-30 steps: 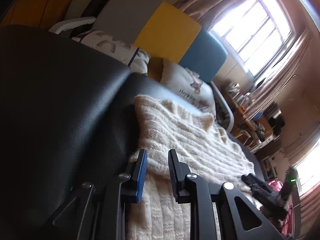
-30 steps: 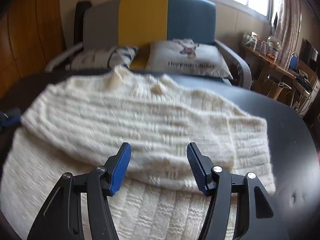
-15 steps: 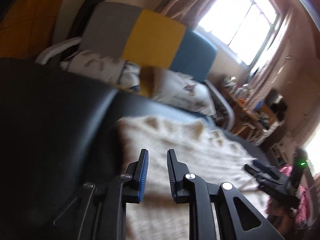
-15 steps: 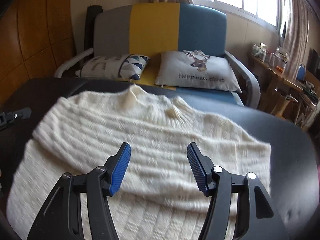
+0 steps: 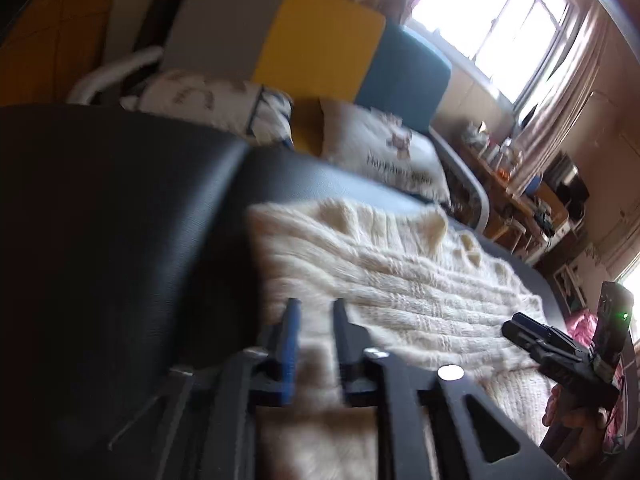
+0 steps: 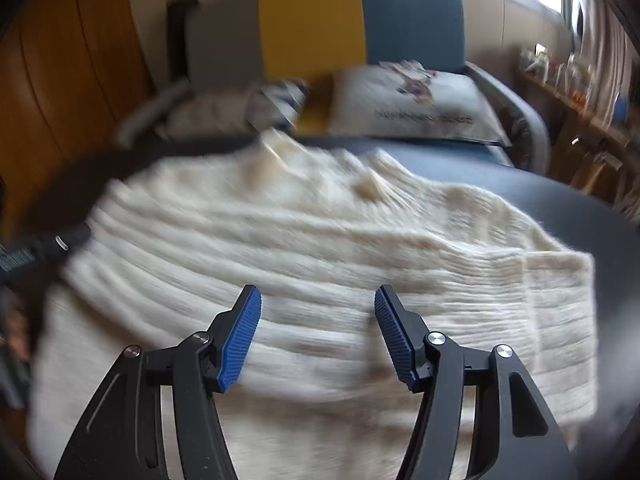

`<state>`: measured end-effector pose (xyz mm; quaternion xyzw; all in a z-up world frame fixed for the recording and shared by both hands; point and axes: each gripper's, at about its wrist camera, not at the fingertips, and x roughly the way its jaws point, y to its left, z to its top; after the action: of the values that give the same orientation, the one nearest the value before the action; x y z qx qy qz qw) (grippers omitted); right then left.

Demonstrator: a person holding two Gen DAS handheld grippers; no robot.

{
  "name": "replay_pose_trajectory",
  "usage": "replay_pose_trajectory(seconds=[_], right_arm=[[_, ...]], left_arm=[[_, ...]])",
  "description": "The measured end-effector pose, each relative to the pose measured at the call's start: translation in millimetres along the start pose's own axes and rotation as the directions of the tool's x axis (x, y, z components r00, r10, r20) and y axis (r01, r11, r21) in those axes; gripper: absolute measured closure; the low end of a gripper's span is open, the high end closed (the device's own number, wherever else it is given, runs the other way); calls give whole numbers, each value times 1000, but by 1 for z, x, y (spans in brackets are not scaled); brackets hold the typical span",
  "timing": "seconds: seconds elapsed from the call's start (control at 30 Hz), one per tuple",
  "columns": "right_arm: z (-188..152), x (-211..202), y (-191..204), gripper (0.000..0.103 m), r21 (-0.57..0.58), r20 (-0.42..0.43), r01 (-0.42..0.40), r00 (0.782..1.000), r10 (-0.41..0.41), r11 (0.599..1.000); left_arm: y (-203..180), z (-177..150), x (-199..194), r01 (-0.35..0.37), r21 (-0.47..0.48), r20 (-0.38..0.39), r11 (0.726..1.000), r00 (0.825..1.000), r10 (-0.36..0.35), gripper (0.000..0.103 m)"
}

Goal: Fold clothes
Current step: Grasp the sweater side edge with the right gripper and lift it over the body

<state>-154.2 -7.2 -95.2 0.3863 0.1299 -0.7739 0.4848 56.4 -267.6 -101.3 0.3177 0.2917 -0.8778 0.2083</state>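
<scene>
A cream knitted sweater (image 6: 320, 248) lies flat on a black padded surface (image 6: 592, 208), its upper part folded down over the lower part. My right gripper (image 6: 318, 300) is open and empty, hovering over the sweater's middle. My left gripper (image 5: 314, 308) hovers over the sweater's left edge (image 5: 360, 264), its jaws a narrow gap apart with nothing between them. The right gripper also shows in the left wrist view (image 5: 532, 332), at the far right side of the sweater. The left gripper's tip shows in the right wrist view (image 6: 44, 244) at the left edge.
The black surface (image 5: 120, 220) extends left of the sweater. Behind it stands a grey, yellow and blue armchair (image 6: 320, 32) with two cushions (image 6: 416, 100). A cluttered shelf (image 5: 520, 184) and a window are at the far right. Wood panelling (image 6: 80, 60) is on the left.
Both views have shifted and blurred. The left gripper has moved slightly over the sweater's left edge. The right gripper has dropped a little toward the sweater. Jaw openings are unchanged.
</scene>
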Motion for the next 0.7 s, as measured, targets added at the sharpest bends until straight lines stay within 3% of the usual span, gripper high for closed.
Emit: replay_pose_trajectory(seconds=[0.1, 0.17, 0.2, 0.27, 0.4, 0.6, 0.7], right_arm=[[-2, -26, 36, 40, -78, 61, -134, 988, 139, 988], [-9, -27, 67, 40, -104, 27, -253, 966, 257, 962], [-13, -25, 81, 40, -101, 3, -314, 949, 316, 944], [-22, -10, 99, 40, 17, -34, -458, 888, 459, 889], [-35, 23, 128, 40, 226, -37, -552, 818, 574, 802], [-36, 50, 138, 40, 412, 39, -529, 824, 565, 742], [-24, 60, 142, 40, 430, 34, -507, 836, 548, 747]], left_arm=[[13, -10, -34, -37, 33, 20, 999, 999, 36, 81], [21, -23, -55, -69, 61, 28, 996, 997, 67, 80], [24, -30, -62, -83, 72, 28, 994, 996, 82, 80], [35, -47, -79, -86, 61, 35, 994, 996, 84, 80], [58, -74, -100, -38, -31, 19, 999, 999, 39, 80], [67, -92, -113, 12, 0, 29, 1000, 1000, -12, 80], [61, -94, -111, 72, 47, 23, 996, 997, -74, 80]])
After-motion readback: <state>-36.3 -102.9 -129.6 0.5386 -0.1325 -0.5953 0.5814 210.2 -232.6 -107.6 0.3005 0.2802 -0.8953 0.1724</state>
